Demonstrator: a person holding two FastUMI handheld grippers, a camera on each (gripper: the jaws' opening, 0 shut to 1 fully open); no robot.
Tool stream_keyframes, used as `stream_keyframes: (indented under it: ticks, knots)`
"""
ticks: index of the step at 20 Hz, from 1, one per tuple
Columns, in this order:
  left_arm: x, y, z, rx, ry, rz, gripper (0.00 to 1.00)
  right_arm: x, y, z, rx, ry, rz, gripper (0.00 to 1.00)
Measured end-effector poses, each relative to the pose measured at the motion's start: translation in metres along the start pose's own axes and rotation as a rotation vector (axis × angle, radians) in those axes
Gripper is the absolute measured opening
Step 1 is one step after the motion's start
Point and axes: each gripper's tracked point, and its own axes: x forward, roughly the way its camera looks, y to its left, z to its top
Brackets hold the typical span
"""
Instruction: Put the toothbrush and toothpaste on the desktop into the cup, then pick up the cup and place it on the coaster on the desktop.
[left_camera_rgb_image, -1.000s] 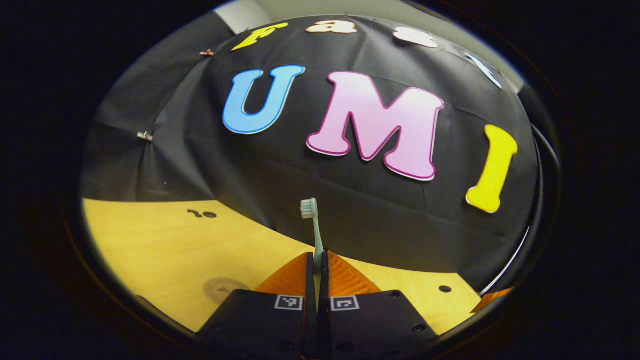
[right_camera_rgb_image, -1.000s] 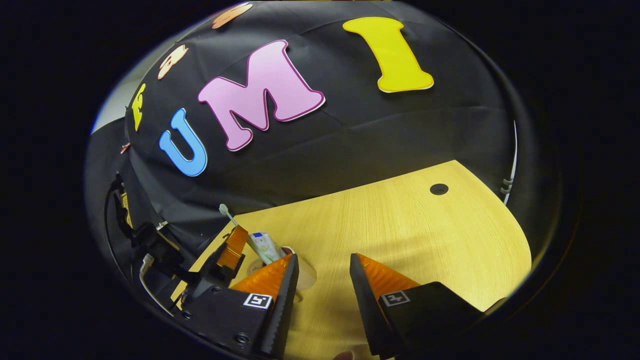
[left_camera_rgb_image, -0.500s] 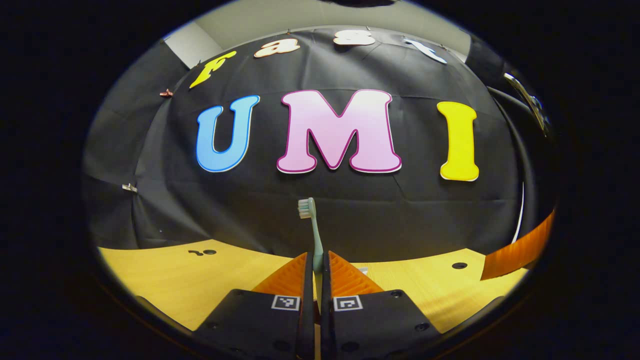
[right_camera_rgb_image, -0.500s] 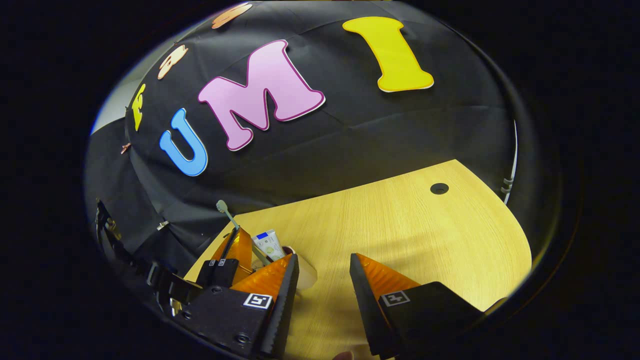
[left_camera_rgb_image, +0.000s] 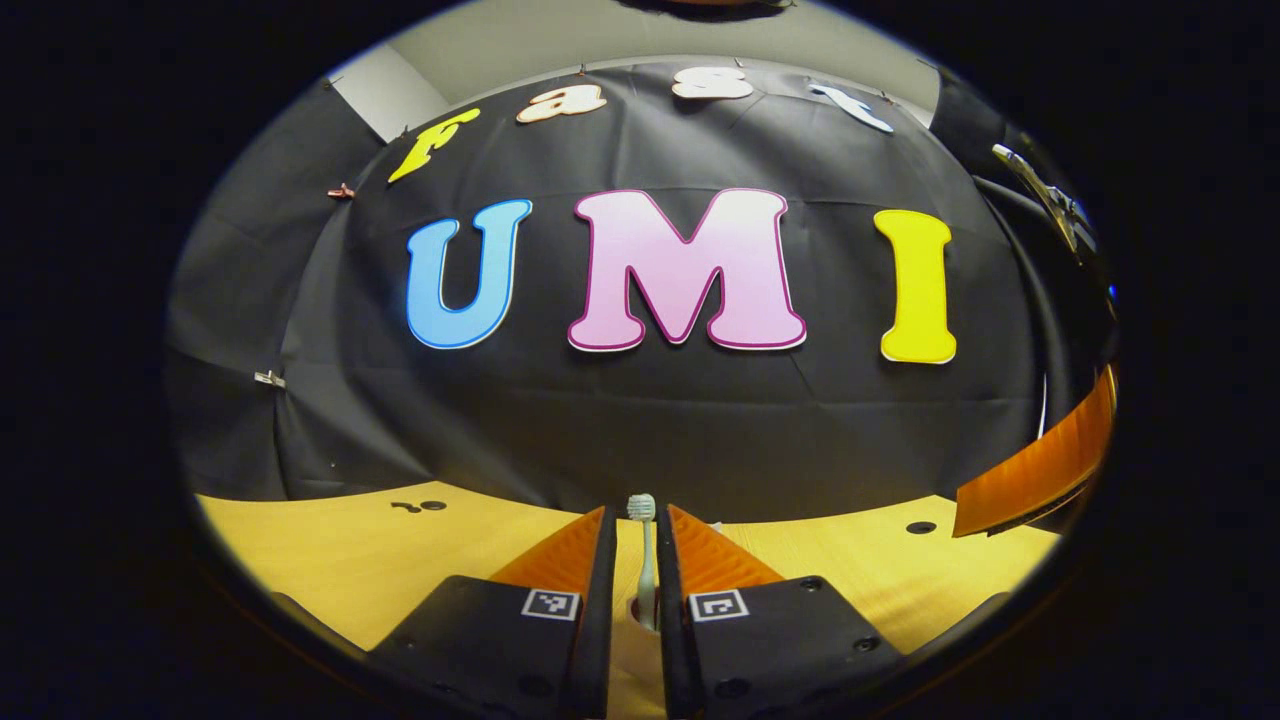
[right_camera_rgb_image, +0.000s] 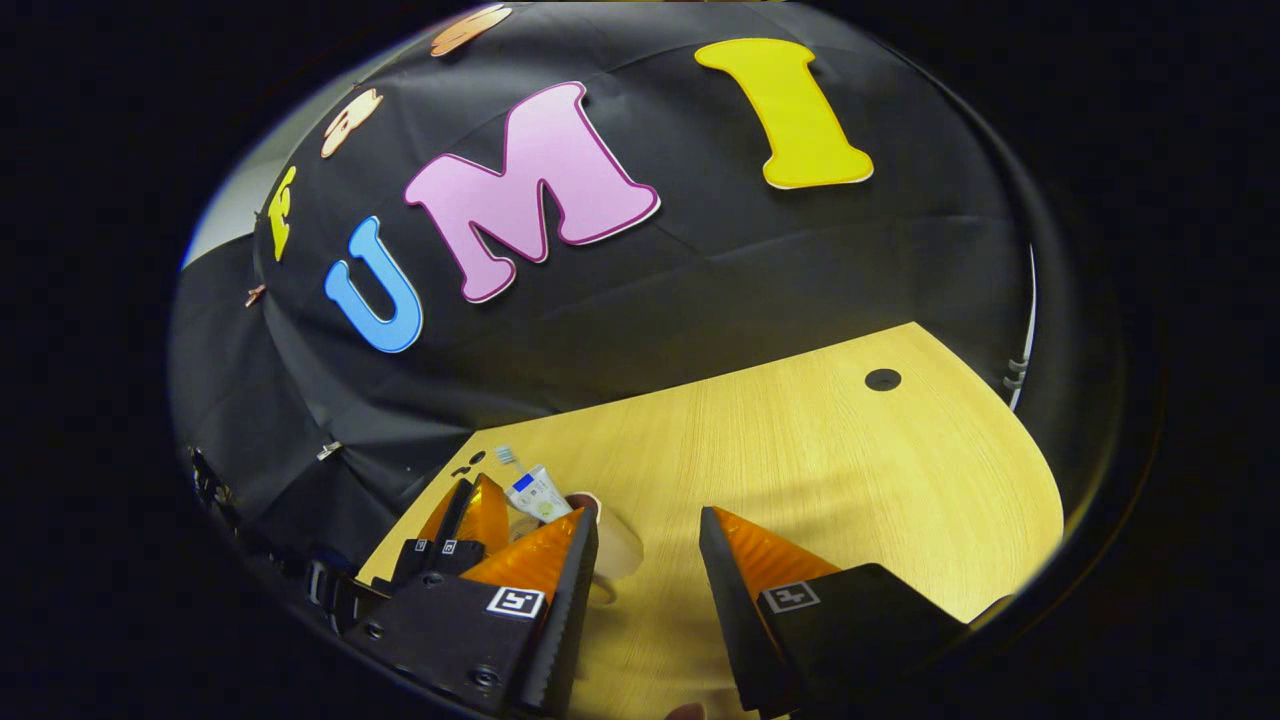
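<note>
Between the fingers of the left claw (left_camera_rgb_image: 637, 570), which stood a narrow gap apart with neither finger plainly pressing, the toothbrush (left_camera_rgb_image: 645, 565) stood upright, its long axis vertical, bristle head up and its lower end in the cup's mouth. Half a second before, those fingers had been clamped on the handle and the head rose high against the black cloth; now the brush sat much lower, its head level with the fingertips. In the right gripper view the cup (right_camera_rgb_image: 608, 545) stood on the wooden surface (right_camera_rgb_image: 820, 470) just beyond the right claw (right_camera_rgb_image: 650, 560), whose fingers were spread wide and held nothing. The toothpaste (right_camera_rgb_image: 535, 493) leaned out of the cup toward the cloth, the brush head beside it. The right claw's near finger hid part of the cup.
</note>
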Motion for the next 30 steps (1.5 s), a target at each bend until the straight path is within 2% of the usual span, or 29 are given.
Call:
stream_keyframes:
  ticks: [3,4,9,10,11,12,13,15,18,22,30]
  knots:
    - [-0.009,0.003,0.001,-0.018,0.037,-0.018,0.29,-0.001,0.001,-0.001,-0.013,0.000,-0.001,0.64]
    - [-0.013,0.005,0.006,-0.030,0.048,-0.032,0.37,-0.002,0.003,-0.001,-0.020,-0.001,-0.003,0.64]
    - [-0.047,0.034,0.030,-0.087,0.125,-0.086,0.52,-0.003,0.025,-0.008,-0.014,0.054,0.019,0.64]
    - [-0.055,0.045,0.032,-0.091,0.156,-0.092,0.60,-0.002,0.030,-0.010,-0.022,0.078,0.017,0.64]
    - [-0.065,0.058,0.033,-0.092,0.191,-0.091,0.61,0.000,0.034,-0.017,-0.034,0.108,0.009,0.65]
    - [-0.076,0.074,0.035,-0.096,0.224,-0.085,0.72,0.003,0.040,-0.023,-0.051,0.141,0.007,0.65]
    - [-0.085,0.086,0.036,-0.098,0.248,-0.086,0.75,0.005,0.045,-0.030,-0.070,0.178,0.006,0.66]
    - [-0.104,0.112,0.042,-0.082,0.273,-0.069,0.77,0.012,0.057,-0.045,-0.112,0.246,-0.007,0.75]
    - [-0.126,0.147,0.053,-0.049,0.275,-0.033,0.82,0.031,0.070,-0.070,-0.180,0.343,-0.047,0.76]
    - [-0.151,0.177,0.062,-0.055,0.265,-0.006,0.82,0.055,0.075,-0.112,-0.280,0.487,-0.127,0.76]
    - [-0.180,0.209,0.058,-0.054,0.284,-0.028,0.82,0.097,0.070,-0.136,-0.357,0.578,-0.246,0.76]
